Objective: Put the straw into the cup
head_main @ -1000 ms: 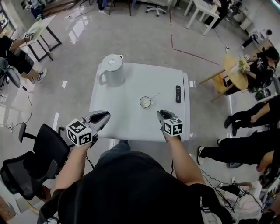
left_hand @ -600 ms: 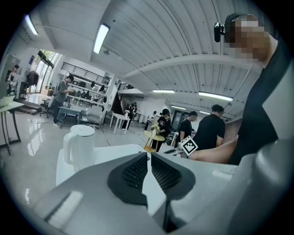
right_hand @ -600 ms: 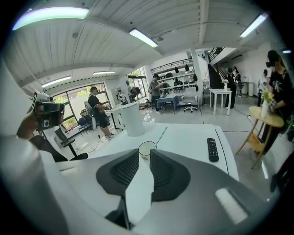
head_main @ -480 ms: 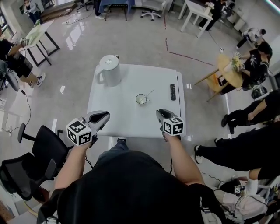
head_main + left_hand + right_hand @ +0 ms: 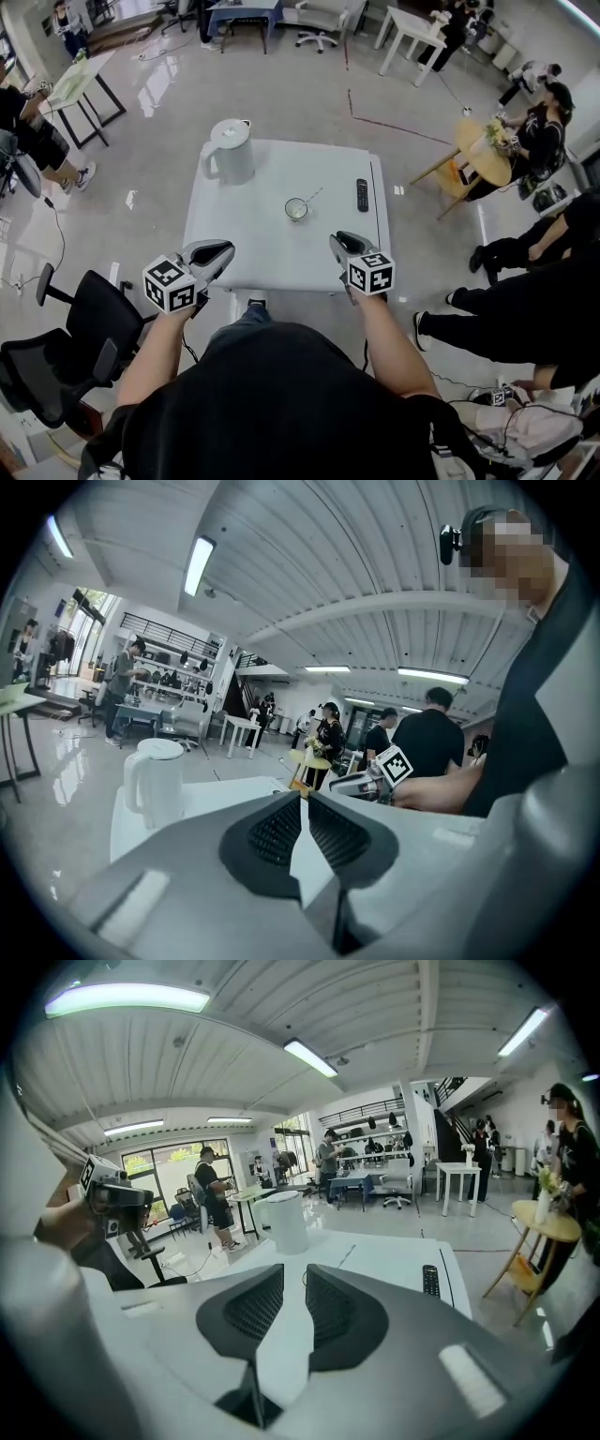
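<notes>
Straw (image 5: pixel 312 195) looks to lean in the cup (image 5: pixel 296 209) mid-surface (image 5: pixel 253 234), as the task wants. I hold both hand-held grippers at the near edge, carrying nothing: left (image 5: pixel 223 249) pressed together, right (image 5: pixel 336 240) a slit apart.

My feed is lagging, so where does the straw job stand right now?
Done, it seems: the straw leans out of the cup on the table. In hand: nothing; the left tool and right tool are both empty, hovering at the table's near edge. Left: probably nothing, beyond checking that the straw sits securely.
</notes>
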Demonstrator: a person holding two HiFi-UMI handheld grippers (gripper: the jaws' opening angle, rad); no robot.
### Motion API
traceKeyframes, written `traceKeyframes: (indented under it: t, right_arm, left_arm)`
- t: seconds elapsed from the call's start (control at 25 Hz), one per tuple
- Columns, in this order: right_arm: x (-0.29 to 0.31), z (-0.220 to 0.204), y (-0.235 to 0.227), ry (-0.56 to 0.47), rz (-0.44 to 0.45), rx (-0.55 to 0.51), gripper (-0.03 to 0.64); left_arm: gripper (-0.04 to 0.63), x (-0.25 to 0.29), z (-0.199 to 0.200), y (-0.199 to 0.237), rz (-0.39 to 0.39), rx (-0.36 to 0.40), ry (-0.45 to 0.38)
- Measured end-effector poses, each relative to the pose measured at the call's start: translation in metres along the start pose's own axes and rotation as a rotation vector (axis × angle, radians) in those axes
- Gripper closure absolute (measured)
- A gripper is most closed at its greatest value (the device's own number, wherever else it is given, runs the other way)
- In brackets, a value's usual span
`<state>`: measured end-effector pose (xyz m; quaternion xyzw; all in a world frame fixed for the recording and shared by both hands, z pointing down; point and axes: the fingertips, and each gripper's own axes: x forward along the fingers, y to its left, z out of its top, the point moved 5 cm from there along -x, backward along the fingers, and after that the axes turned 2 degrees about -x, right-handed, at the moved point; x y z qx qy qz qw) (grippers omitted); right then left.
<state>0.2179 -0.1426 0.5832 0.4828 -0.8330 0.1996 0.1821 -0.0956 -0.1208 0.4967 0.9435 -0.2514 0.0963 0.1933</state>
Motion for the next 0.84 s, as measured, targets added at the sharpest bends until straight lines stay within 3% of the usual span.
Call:
traceKeyframes:
  t: [0.84]
  right_arm:
    - [-0.062,-0.008,0.010,-0.051,-0.012,-0.004,0.515]
  left_arm:
    - [0.571,0.003,-0.007,-0.050,-0.025,0.028,-0.001]
